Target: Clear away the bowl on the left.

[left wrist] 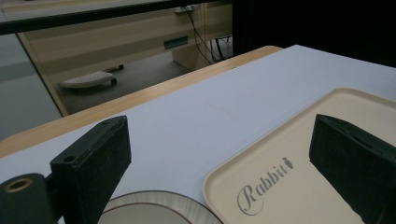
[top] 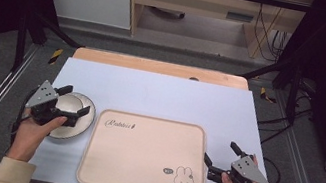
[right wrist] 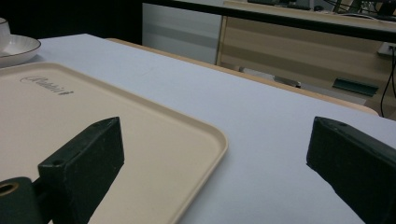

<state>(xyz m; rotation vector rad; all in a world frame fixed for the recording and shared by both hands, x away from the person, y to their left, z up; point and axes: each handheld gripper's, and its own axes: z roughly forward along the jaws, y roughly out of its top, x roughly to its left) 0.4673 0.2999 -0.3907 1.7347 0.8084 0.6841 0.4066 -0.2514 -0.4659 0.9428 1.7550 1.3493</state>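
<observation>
A beige tray (top: 137,168) printed with "Rabbit" and a bunny drawing lies at the table's front centre. Just left of it sits a white saucer with a dark rim (top: 86,117). My left gripper (top: 75,100) hovers over the saucer, open, with nothing between its jaws. In the left gripper view the saucer's rim (left wrist: 159,200) lies below the gripper (left wrist: 219,158), with the tray (left wrist: 303,154) to the right. My right gripper (top: 220,152) stands open at the tray's right edge, empty. The right gripper view shows the tray (right wrist: 93,116) and the far saucer (right wrist: 18,50).
The tray and saucer rest on a pale blue table top (top: 160,96) with a wooden strip (top: 160,67) along its far edge. Beyond it are the floor, a wooden desk (top: 192,0) and dark frame posts. A white object stands on the saucer at the right gripper view's left edge.
</observation>
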